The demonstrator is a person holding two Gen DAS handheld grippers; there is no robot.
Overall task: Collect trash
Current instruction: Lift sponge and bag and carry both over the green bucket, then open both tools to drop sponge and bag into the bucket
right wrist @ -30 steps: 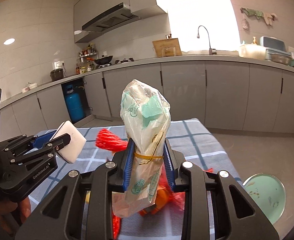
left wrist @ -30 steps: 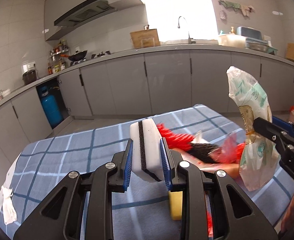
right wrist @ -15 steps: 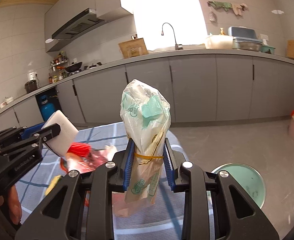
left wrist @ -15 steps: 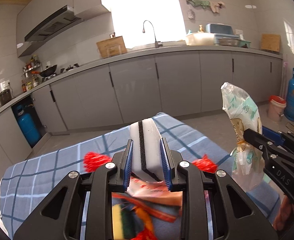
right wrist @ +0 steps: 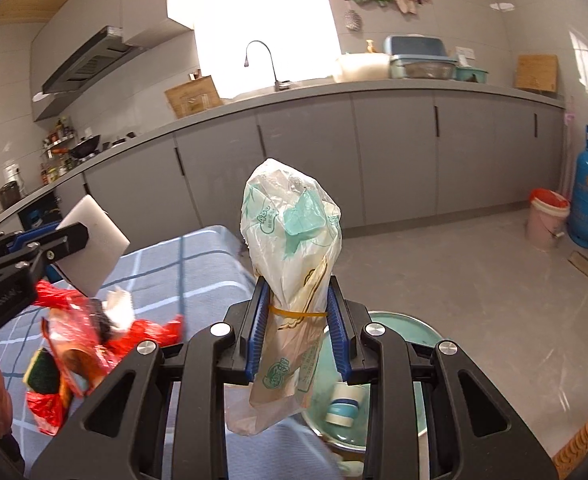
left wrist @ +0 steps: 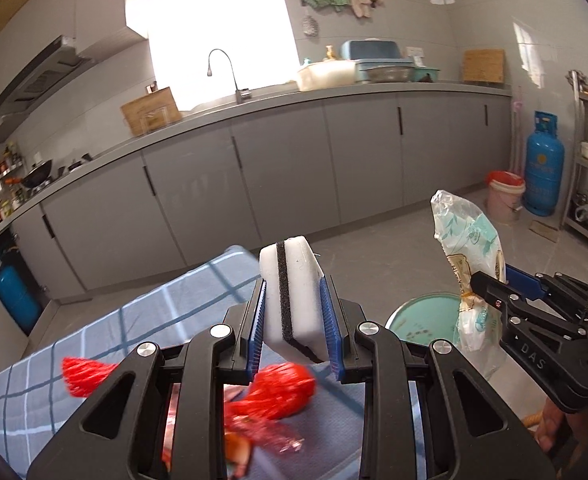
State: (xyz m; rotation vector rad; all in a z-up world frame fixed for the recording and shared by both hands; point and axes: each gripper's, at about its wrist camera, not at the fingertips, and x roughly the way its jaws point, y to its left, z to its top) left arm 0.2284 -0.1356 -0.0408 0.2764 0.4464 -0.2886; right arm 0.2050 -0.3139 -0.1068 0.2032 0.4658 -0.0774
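The round teal bin [right wrist: 394, 330] on the floor is largely hidden behind the right gripper and the knotted clear plastic bag [right wrist: 291, 264]. Red crinkled wrappers [left wrist: 271, 400] on the blue checked tablecloth [left wrist: 141, 320] are motion-blurred, partly covered by black gripper arms.

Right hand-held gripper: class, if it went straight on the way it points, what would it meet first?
Likely nothing nearby: beyond the right hand-held gripper and its plastic bag lies open floor, then the grey cabinets. Depth is unclear.

Crinkled glossy plastic bag [right wrist: 289, 248], matt white foam sponge [left wrist: 294, 300], checked cloth tablecloth [left wrist: 133, 320], red plastic mesh [left wrist: 281, 394]
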